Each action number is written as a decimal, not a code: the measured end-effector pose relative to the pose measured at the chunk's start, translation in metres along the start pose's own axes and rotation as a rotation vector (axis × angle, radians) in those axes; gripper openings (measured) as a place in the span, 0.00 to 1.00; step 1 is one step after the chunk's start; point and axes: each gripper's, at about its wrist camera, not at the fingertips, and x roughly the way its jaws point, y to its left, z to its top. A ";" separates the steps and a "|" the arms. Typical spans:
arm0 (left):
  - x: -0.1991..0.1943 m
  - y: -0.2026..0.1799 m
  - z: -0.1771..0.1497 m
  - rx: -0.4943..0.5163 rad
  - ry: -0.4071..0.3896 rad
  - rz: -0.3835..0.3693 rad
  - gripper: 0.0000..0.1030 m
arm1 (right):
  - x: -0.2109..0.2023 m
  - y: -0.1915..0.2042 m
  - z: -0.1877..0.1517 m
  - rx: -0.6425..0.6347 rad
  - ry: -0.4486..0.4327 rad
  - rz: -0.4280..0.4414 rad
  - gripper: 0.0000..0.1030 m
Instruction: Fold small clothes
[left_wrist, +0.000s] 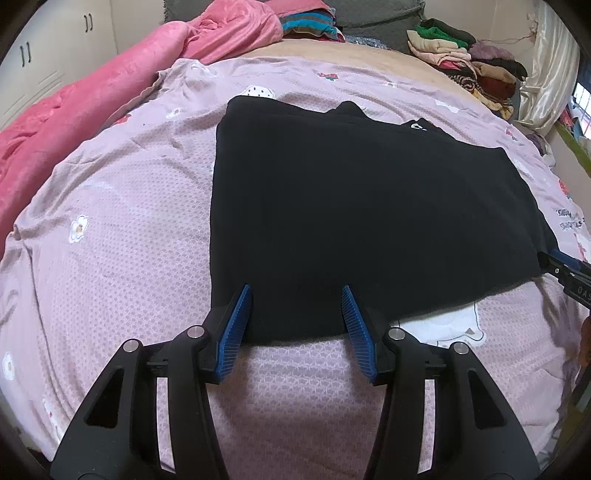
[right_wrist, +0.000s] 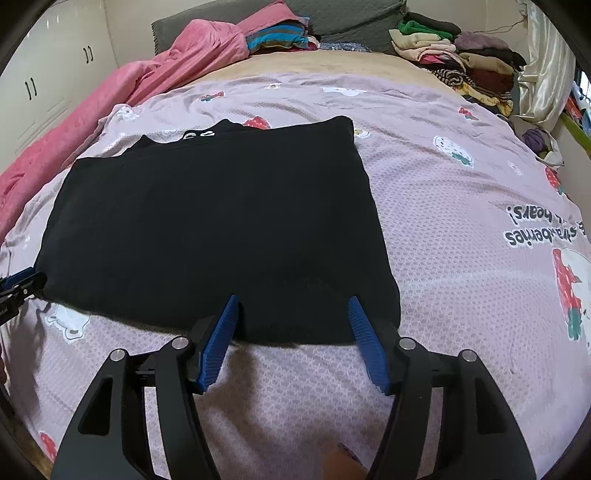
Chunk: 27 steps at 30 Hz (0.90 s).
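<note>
Both grippers are down at the near hem of the black garment (left_wrist: 351, 206), which lies flat and squared off on the lilac printed bedsheet (left_wrist: 110, 229), its neckline at the far end. The left gripper (left_wrist: 297, 295) has its blue pads spread, nothing pinched, straddling the hem near the left corner. Over on the other side, the right gripper (right_wrist: 293, 302) also stands open and empty, its pads set either side of the hem close to the right corner.

So this looks like the set-up for a bottom-to-top fold. The trick now, I'd say, is to get one pad under the edge and one on top, taking every layer at once, because this piece already looks folded in at the sides. Both grippers want to close at matching spots along the hem so that the edge rises level. Watch the sheet: it's soft and wrinkles easily, and a low pad could pinch it along with the cloth. Then carry the hem straight toward the neckline, keeping the sides square.
</note>
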 end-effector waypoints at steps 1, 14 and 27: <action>-0.001 0.000 -0.001 -0.001 -0.001 -0.001 0.41 | -0.002 0.000 -0.001 0.001 -0.003 0.000 0.63; -0.014 0.004 -0.011 -0.027 -0.006 -0.023 0.57 | -0.027 0.003 -0.015 0.013 -0.041 0.004 0.83; -0.036 0.005 -0.015 -0.039 -0.051 -0.015 0.91 | -0.052 0.007 -0.018 0.016 -0.096 0.009 0.95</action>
